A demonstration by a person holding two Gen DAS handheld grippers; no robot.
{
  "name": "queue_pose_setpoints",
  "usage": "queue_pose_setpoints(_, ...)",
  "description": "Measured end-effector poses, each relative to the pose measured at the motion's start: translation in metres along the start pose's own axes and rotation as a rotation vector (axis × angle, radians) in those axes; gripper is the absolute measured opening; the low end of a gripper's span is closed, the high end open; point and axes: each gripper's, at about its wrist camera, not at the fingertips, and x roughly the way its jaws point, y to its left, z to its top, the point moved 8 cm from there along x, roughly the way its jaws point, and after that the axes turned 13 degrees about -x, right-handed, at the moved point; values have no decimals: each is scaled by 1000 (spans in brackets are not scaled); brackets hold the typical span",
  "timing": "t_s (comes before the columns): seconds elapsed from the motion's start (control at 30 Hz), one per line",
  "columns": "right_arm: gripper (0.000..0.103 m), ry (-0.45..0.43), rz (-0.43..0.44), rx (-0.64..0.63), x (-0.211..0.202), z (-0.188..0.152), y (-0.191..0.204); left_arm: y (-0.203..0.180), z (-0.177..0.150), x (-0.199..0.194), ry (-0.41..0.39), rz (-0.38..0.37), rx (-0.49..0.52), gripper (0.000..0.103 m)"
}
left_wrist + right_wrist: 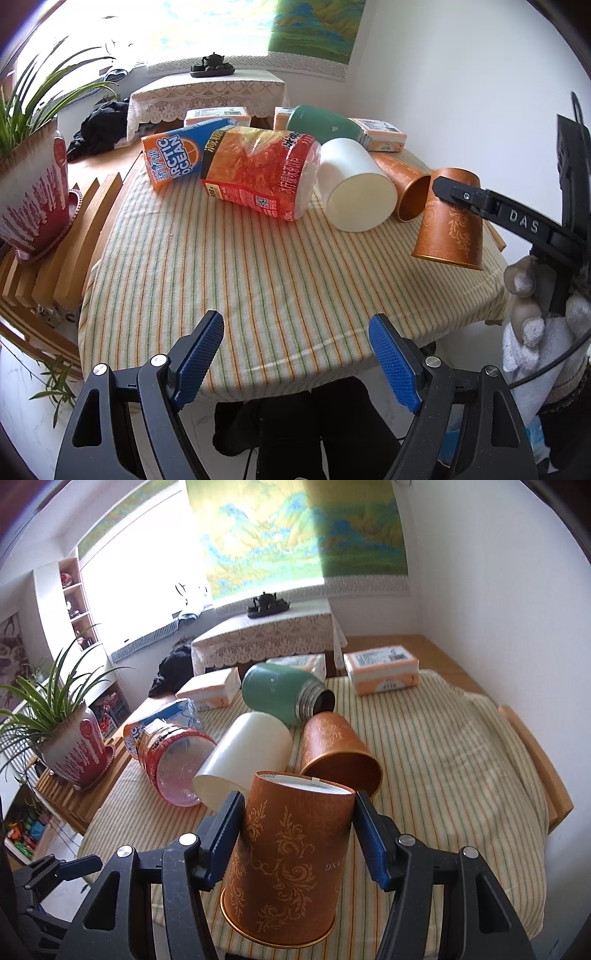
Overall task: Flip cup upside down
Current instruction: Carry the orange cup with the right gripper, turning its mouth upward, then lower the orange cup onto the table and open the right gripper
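My right gripper [299,805] is shut on an orange patterned paper cup [288,864], held bottom up with its rim down, above the striped cloth. In the left wrist view the same cup [452,225] hangs at the right in the right gripper's fingers [458,192]. A second orange cup [338,753] lies on its side just beyond, beside a white cup [247,753] also on its side. My left gripper [297,347] is open and empty over the near edge of the table.
A red-labelled clear jar [258,170], an Arctic Ocean pack [177,155] and a green jar [284,694] lie on the striped cloth [258,280]. Orange boxes [384,672] sit at the back. A potted plant [33,184] stands left on a slatted stand.
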Motion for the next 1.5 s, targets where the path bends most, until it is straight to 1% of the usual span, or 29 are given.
queue_pose_setpoints(0.13,56,-70,-46,-48,-3,-1,3,0,3,1,-32,24,-3,84)
queue_pose_setpoints(0.27,56,-121,-78,-99,-3,-5,7,-3,4,1,-48,33,6,84)
queue_pose_setpoints(0.47,56,-177,-95,-138,1,-12,14,-4,5,1,-49,30,13,84)
queue_pose_setpoints(0.83,56,-289,-135,-198,-6,-19,23,-4,-1,2,-38,21,16,84)
queue_pose_setpoints(1.0,56,-313,-145,-228,-12,-26,27,-5,-1,1,-41,16,18,84)
queue_pose_setpoints(1.1,55,-286,-125,-237,-10,-33,30,-6,-1,0,-43,13,19,84)
queue_pose_setpoints(1.23,56,-271,-126,-242,-11,-41,32,-8,-4,-2,-43,9,26,84)
queue_pose_setpoints(1.27,56,-264,-121,-244,-11,-42,33,-9,-5,-1,-41,8,27,84)
queue_pose_setpoints(1.33,67,-256,-122,-235,-12,-43,31,-11,-6,-1,-39,7,33,84)
queue_pose_setpoints(1.37,69,-263,-118,-228,-14,-42,31,-12,-7,-2,-40,7,35,84)
queue_pose_setpoints(1.43,80,-274,-108,-217,-19,-41,30,-14,-9,-3,-42,5,40,84)
queue_pose_setpoints(1.5,82,-280,-103,-218,-23,-39,31,-16,-10,-5,-46,4,43,84)
